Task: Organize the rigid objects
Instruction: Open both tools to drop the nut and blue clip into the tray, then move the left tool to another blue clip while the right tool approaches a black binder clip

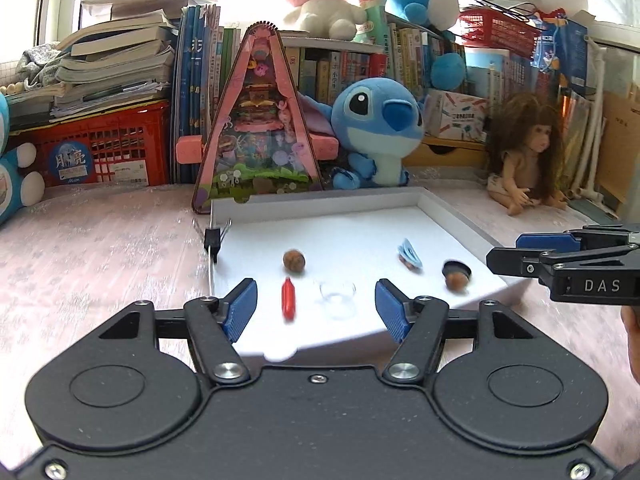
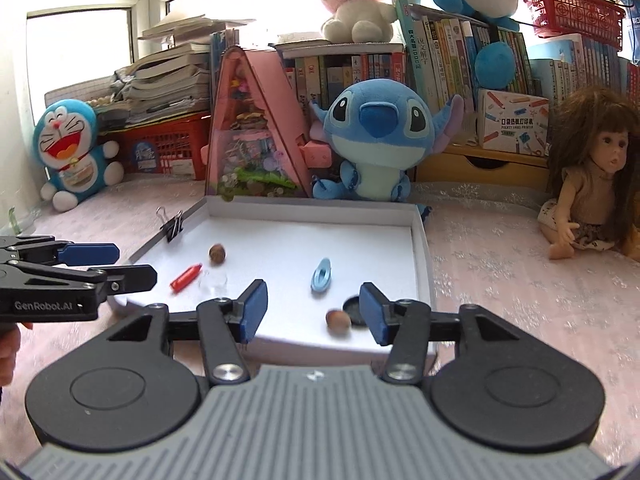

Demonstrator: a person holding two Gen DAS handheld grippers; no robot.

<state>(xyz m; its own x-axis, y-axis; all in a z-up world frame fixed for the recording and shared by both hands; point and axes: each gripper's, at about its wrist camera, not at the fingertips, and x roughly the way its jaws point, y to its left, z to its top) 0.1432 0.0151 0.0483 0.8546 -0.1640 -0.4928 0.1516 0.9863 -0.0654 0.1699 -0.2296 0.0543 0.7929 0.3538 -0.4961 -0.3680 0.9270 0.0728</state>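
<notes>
Tray (image 1: 320, 204) contents are read from left to right in the left wrist view: a binder clip (image 1: 212, 240) on the rim, a nut (image 1: 294, 260), a red crayon-like piece (image 1: 288, 302), a clear cup (image 1: 338, 300), a blue clip (image 1: 410, 256), and a second nut (image 1: 458, 280) beside a dark cap (image 1: 456, 268). All are judged light and stiff — the round nuts likely to roll, the cup slippery, best taken at its rim. Left gripper (image 1: 316, 310) and right gripper (image 2: 310, 312) are spread, nothing held.

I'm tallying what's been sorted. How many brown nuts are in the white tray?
2. One nut lies toward the tray's left side, beyond the red piece. The other nut lies near the front right, beside the black round cap. None seems hidden.
</notes>
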